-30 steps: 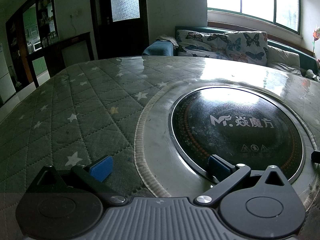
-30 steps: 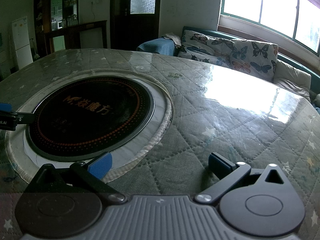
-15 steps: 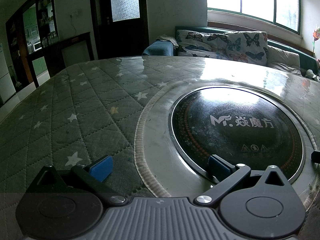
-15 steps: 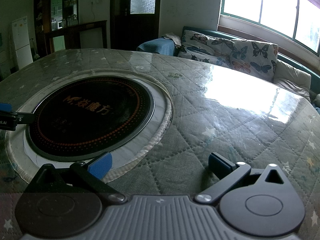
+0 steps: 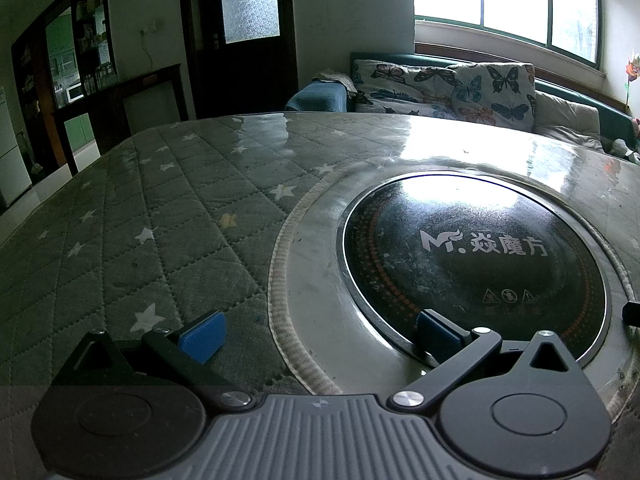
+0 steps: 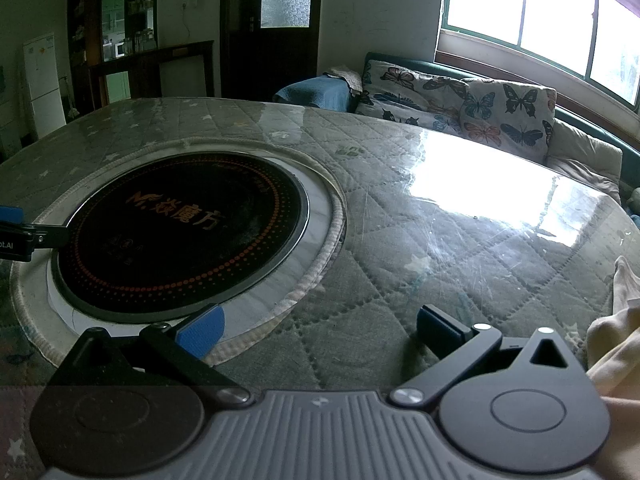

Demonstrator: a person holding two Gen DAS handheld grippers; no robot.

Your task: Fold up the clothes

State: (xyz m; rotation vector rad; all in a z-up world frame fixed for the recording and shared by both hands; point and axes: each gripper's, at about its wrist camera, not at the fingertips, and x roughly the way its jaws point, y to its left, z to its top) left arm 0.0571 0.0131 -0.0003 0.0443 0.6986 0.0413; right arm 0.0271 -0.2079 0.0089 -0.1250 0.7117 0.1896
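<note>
Left gripper [image 5: 318, 334]: hovering low over the table, blue-padded fingers [image 5: 202, 336] spreading wide, nothing sitting between them. Its left finger is hanging over the quilted cover, its right finger over the cooktop's rim.

Quilted table cover [image 5: 152, 216]: grey-green, star-printed, lying under a glossy clear sheet and filling the left part of the left wrist view.

Round cooktop [image 5: 472, 264]: black glass disc with white lettering, sitting in a pale ring at the table's centre; showing to the right in the left wrist view, to the left in the right wrist view.

Right gripper [image 6: 320, 332]: also hovering low over the cover, jaws standing wide apart and gripping nothing. The left gripper's tip is showing at the far left edge of this view.

Cream cloth [image 6: 616, 340]: the garment, lying bunched on the table at the far right edge of the right wrist view, just beside the right gripper's right finger, mostly cut off by the frame.

Butterfly-print cushions [image 6: 472, 108]: resting on a bench beyond the table, under the window.
</note>
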